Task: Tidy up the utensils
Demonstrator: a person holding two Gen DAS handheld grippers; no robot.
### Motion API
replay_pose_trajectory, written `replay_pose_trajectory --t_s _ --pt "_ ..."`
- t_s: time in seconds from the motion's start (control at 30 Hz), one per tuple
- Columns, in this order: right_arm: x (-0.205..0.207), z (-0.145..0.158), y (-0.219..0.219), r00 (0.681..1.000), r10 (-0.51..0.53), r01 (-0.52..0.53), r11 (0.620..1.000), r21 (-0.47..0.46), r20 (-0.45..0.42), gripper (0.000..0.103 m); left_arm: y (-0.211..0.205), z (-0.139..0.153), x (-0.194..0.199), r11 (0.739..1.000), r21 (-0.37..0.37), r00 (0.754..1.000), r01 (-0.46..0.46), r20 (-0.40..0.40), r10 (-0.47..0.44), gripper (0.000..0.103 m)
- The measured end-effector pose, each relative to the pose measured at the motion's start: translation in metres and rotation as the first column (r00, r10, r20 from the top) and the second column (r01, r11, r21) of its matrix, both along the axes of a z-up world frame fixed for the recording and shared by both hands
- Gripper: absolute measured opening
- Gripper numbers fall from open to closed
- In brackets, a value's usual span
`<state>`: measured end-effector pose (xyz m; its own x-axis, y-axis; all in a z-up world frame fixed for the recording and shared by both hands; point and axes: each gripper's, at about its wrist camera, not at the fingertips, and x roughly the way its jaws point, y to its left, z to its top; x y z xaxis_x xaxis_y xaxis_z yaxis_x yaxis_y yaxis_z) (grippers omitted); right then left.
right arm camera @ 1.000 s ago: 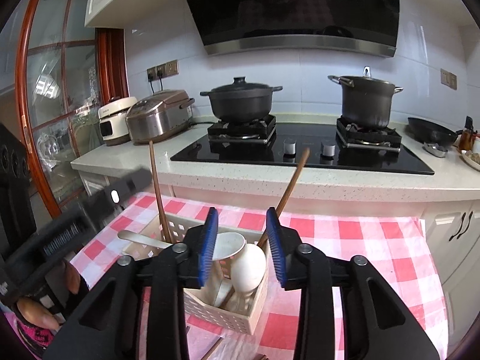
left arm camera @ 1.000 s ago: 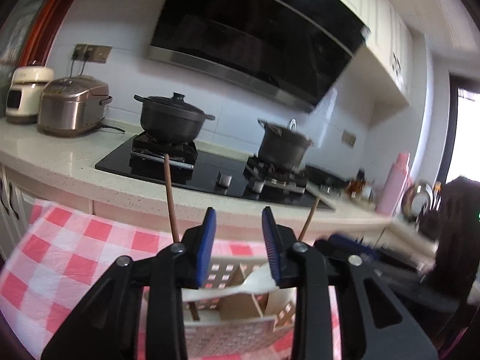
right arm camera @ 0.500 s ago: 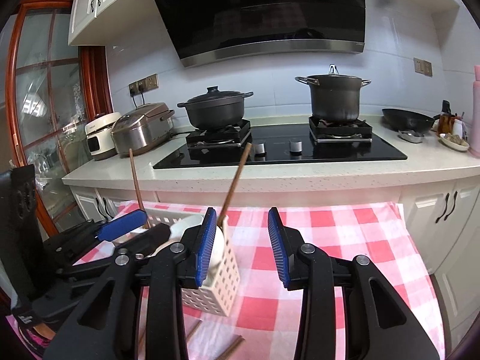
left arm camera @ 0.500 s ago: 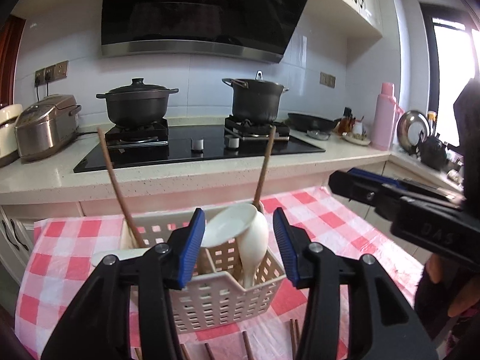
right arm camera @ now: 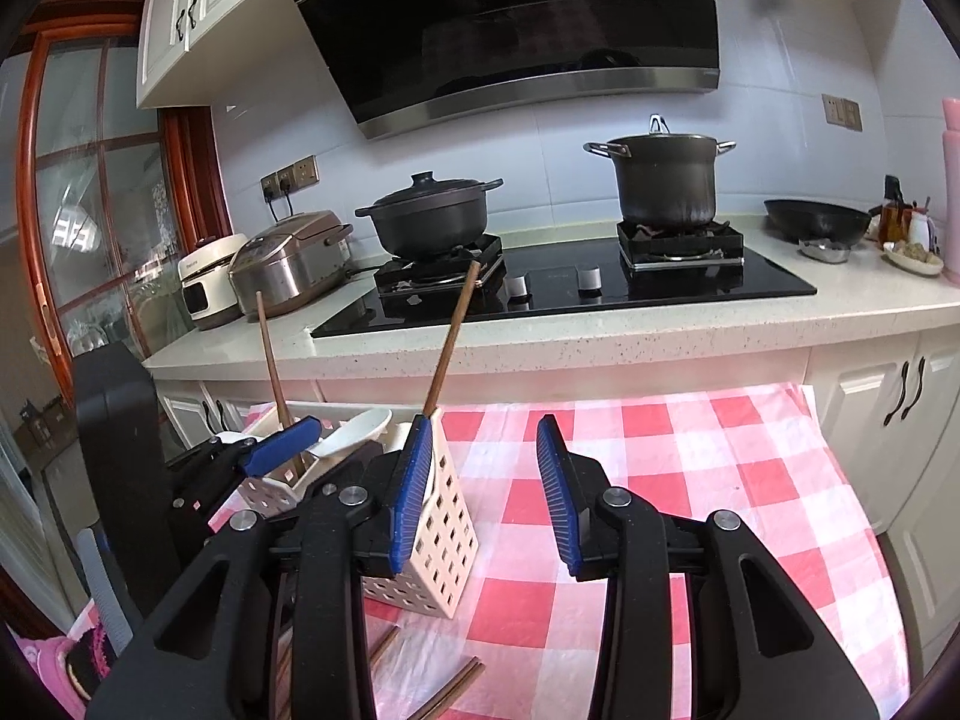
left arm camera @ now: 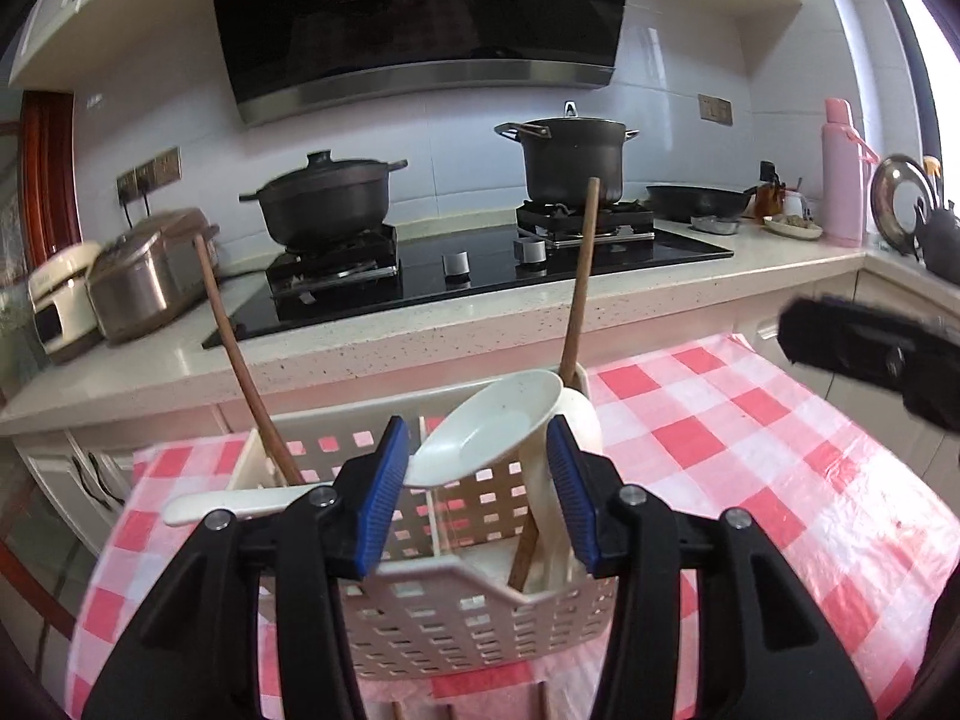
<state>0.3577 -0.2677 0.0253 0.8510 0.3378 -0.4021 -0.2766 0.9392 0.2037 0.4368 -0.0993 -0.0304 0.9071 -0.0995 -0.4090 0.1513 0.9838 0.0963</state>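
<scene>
A white perforated utensil basket (left arm camera: 480, 618) stands on the red-checked cloth (left arm camera: 750, 450). It holds white ceramic spoons (left arm camera: 486, 432) and two upright wooden chopsticks (left arm camera: 579, 288). My left gripper (left arm camera: 477, 498) hovers just before the basket, open, its blue pads either side of a spoon bowl without touching it. In the right wrist view the basket (right arm camera: 432, 534) sits left of centre. My right gripper (right arm camera: 486, 492) is open over bare cloth beside the basket's right wall, nothing between its pads. Loose chopsticks (right arm camera: 450, 690) lie on the cloth near me.
Behind the table runs a speckled counter (right arm camera: 600, 330) with a black hob (right arm camera: 600, 294), two dark pots (right arm camera: 429, 216) and two rice cookers (right arm camera: 288, 264) at left. A pan (right arm camera: 816, 219) and a pink bottle (left arm camera: 843, 174) stand at right. White cabinet doors (right arm camera: 870, 402) are below.
The left view has swung and levelled to face the basket, which now sits closer and fuller; the left jaws stand wider. The right gripper has slid right, so the basket now lies to its left.
</scene>
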Motion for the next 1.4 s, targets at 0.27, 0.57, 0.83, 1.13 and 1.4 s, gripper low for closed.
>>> replay_pose_trajectory --t_s 0.27,0.57,0.83,1.13,1.4 --pt "0.000 -0.001 -0.006 1.000 -0.011 0.011 1.000 0.022 -0.003 0.036 0.001 0.006 -0.004 1.000 0.005 0.999 0.016 0.046 -0.016 0.007" --pt "-0.013 0.010 0.009 1.000 0.009 -0.009 1.000 0.019 0.022 0.036 0.017 0.021 -0.007 0.993 -0.090 0.997 0.077 0.036 -0.074 0.001" --pt "-0.017 0.016 0.008 1.000 -0.001 0.001 1.000 0.020 0.028 0.036 0.029 0.036 -0.028 0.984 -0.154 0.993 0.094 0.081 -0.082 0.001" --pt "-0.022 0.013 0.013 0.999 0.010 -0.010 1.000 0.025 0.031 0.036 0.066 0.073 -0.014 0.878 -0.444 0.981 0.182 0.137 -0.134 0.001" --pt "-0.015 0.009 0.011 0.999 0.016 -0.017 1.000 0.023 0.037 0.036 0.086 0.074 0.006 0.815 -0.538 0.972 0.215 0.195 -0.128 0.001"
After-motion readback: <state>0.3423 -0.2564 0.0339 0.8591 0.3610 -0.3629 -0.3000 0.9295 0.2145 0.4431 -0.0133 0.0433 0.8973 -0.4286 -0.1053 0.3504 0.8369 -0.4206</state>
